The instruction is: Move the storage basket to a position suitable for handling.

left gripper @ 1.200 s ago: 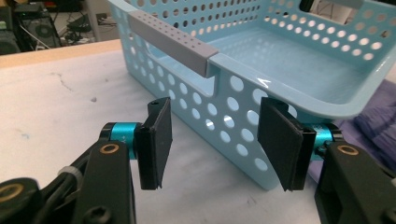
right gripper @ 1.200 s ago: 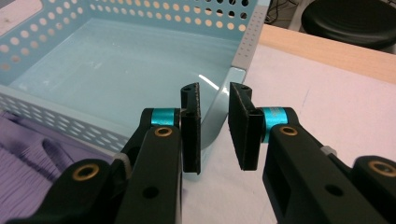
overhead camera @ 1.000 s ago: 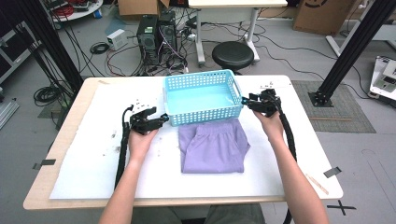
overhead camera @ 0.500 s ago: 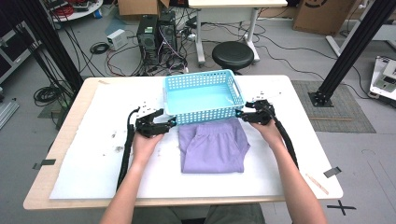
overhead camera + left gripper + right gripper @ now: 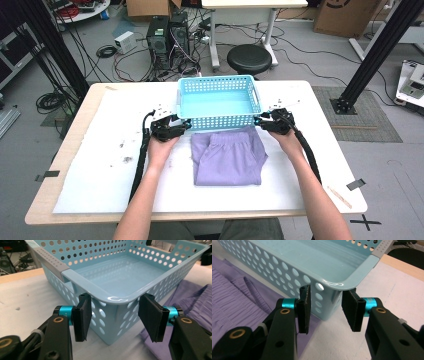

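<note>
Basket (image 5: 218, 102) on desk (image 5: 100, 175), near corners between jaws of left gripper (image 5: 113, 315) and right gripper (image 5: 325, 308). Jaws just closing, not yet clamped; long axis spanning both hands.

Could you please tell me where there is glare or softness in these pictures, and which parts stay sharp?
Left gripper view: a bright highlight on the basket's rounded corner rim; the fingers are crisp and the background is soft. Right gripper view: similar glare on the basket corner, with the purple garment slightly soft. High view: even overhead light, faint shadows, generally soft detail.
</note>
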Available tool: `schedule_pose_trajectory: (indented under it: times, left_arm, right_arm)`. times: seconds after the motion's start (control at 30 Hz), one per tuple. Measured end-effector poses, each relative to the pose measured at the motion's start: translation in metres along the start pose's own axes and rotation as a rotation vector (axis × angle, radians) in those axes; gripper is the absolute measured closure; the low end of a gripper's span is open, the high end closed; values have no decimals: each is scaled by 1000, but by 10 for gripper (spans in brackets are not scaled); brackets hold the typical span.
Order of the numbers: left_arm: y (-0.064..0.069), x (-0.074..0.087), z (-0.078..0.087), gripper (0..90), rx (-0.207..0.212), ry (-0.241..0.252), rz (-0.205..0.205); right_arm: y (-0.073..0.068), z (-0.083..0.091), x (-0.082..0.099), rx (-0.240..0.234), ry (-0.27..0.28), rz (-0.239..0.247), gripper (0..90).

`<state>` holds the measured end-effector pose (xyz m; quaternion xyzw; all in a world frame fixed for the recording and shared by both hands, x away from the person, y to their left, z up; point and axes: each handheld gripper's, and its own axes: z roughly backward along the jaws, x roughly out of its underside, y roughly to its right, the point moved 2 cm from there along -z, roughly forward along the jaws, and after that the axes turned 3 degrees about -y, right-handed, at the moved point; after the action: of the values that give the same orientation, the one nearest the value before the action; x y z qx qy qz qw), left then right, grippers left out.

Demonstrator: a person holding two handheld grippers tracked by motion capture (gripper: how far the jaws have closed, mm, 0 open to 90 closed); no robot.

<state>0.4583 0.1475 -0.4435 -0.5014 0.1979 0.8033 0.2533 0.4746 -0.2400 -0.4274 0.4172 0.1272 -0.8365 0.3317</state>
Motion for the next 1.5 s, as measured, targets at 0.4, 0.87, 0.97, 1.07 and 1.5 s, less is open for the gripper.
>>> schedule_pose_trajectory:
  times: [0.4, 0.87, 0.97, 1.07, 1.5]
  left_arm:
    - [7, -10, -14, 460, 1, -30, -23]
    - [21, -16, 8, 356, -60, 13, -71]
    - [28, -14, 25, 345, -78, 36, -95]
    - [37, -8, 39, 331, -73, 44, -104]
    - [80, 32, 93, 343, 27, -34, -22]
  right_arm:
    - [5, 10, 8, 35, -7, -22, 608]
    - [1, 36, 18, 78, 31, -147, 315]
    - [-11, 51, 20, 79, 65, -147, 315]
    - [-23, 64, 24, 83, 90, -131, 316]
    - [-70, 96, 60, 63, 99, -190, 283]
